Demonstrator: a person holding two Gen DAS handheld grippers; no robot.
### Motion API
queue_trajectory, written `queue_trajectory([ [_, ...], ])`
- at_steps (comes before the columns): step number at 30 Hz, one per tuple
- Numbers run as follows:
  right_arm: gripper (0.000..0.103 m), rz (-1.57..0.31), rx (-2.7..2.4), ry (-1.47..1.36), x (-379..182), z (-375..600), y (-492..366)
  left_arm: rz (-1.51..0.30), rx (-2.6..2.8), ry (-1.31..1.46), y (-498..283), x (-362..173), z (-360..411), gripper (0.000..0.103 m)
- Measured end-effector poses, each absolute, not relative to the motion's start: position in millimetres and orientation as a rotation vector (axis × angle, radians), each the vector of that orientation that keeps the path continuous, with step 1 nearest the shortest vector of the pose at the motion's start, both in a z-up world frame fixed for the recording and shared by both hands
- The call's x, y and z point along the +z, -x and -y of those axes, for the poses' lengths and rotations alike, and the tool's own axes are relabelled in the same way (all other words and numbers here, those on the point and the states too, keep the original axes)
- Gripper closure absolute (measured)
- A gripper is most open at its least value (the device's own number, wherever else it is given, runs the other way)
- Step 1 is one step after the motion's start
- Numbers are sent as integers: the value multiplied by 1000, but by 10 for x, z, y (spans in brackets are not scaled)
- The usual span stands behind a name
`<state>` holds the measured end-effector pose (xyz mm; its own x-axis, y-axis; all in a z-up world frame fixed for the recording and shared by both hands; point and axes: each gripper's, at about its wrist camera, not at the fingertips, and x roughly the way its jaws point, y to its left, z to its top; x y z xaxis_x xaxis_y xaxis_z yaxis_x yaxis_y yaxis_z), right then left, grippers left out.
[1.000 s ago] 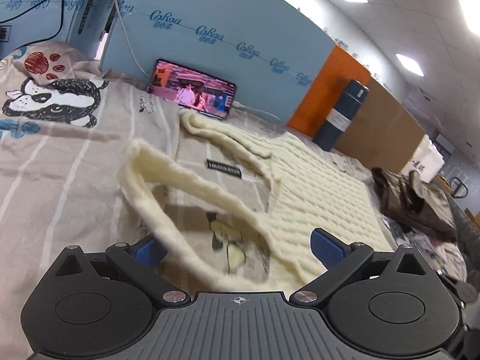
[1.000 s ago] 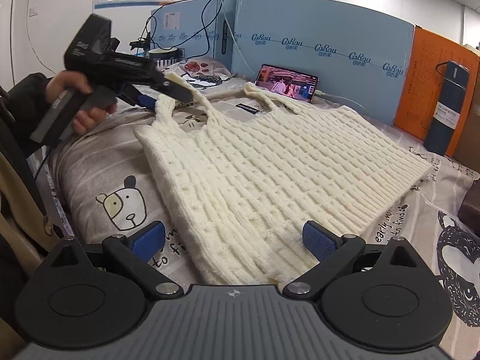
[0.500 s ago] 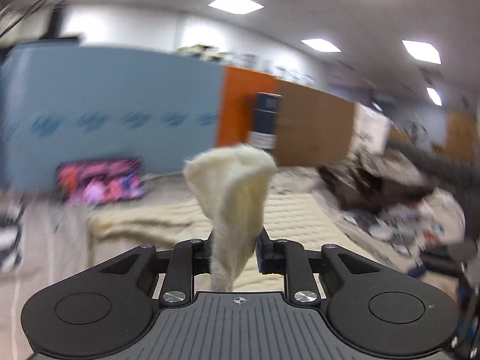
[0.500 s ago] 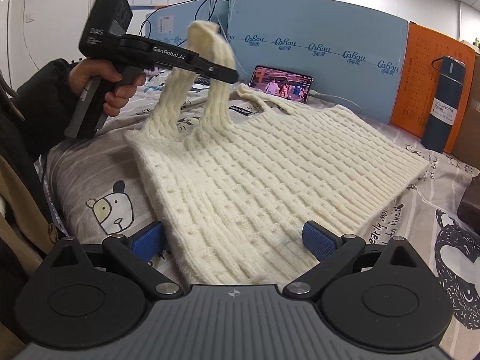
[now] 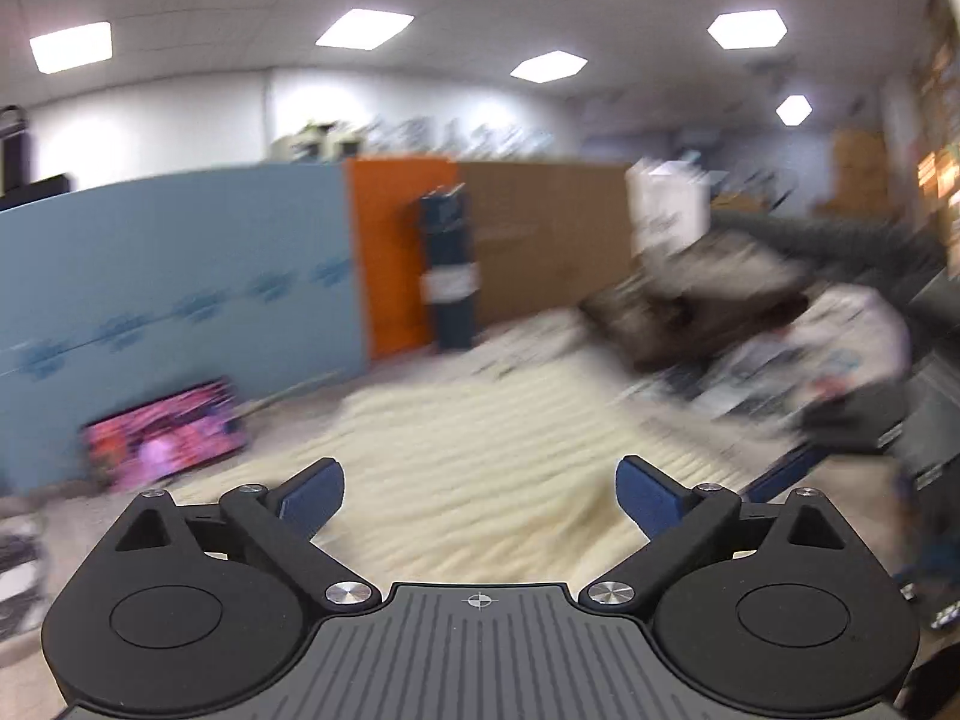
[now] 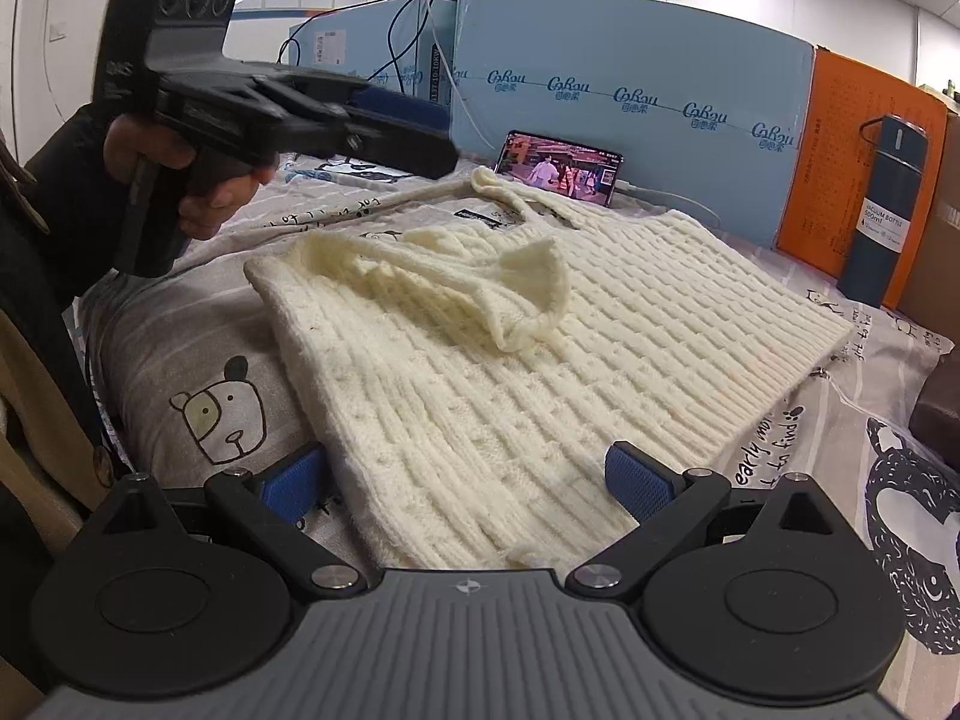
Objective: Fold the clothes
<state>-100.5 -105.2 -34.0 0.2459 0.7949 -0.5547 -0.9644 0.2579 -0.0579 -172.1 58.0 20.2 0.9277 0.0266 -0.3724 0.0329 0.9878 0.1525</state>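
My left gripper (image 5: 479, 495) was opening above the cream knit vest (image 6: 540, 372), nothing between its jaws. The vest lay flat ahead of my right gripper (image 6: 465, 483), whose jaws stood wide, straddling its near hem. One shoulder strap (image 6: 528, 282) lay folded back onto the vest's front.

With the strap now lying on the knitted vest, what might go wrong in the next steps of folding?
1. The folded strap lies bunched and twisted on the cream vest, so the next fold may trap a lump.
2. The left gripper, its jaws opening with nothing between them, hangs above the vest; its fingers could snag the loose knit.
3. The phone leans right beside the other strap; tugging there may knock it over.
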Motion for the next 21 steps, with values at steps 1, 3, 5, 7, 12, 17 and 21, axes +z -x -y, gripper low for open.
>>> queue_trajectory([
  [1, 4, -462, 1252, 434, -338, 1047, 1006, -430, 31, -185, 1670, 120, -602, 4],
  [3, 4, -460, 1251, 436, -344, 1043, 1005, -523, 96, -238, 1571, -42, -644, 4],
  [5, 4, -459, 1248, 439, -348, 1037, 1005, -548, 99, -250, 1541, -107, -651, 4],
  [7, 4, -460, 1243, 442, -347, 1031, 1009, -516, 88, -240, 1578, -64, -670, 4],
  [12, 4, -453, 1226, 456, -330, 1033, 1030, -387, 9, -173, 1835, 141, -784, 4],
  [17, 12, -441, 1227, 445, -305, 1054, 1014, -340, -232, -151, 2189, 235, -789, 4],
  [21, 22, -440, 1241, 439, -303, 1060, 1013, -404, -315, -201, 2310, 190, -686, 4],
])
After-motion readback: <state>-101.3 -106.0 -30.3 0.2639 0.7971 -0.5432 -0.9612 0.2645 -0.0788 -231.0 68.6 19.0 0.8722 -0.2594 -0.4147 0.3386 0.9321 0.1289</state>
